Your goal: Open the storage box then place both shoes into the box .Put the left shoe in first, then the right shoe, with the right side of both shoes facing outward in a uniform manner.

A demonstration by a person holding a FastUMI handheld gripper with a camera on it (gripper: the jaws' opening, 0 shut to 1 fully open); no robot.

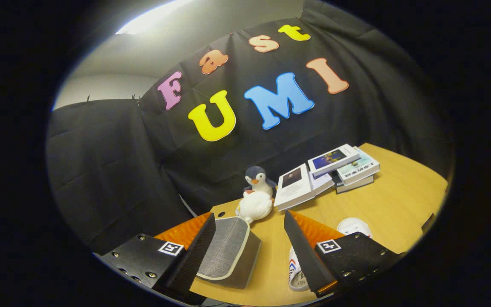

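Note:
My gripper [249,216] is held open above the wooden table [399,200], with nothing between its fingers. A grey fabric storage box [227,251] with a cream-edged lid lies below, close against the inner side of the left finger; its lid looks closed. A white shoe [354,225] lies on the table beyond the right finger, which hides most of it. Another white shoe part [295,273] with red and blue marks shows under that finger; I cannot tell whether it belongs to the same shoe.
A penguin plush [259,179] and a white plush [255,207] sit just beyond the box near the table's far edge. A stack of books [335,170] lies past the right finger, and bare tabletop stretches to their right.

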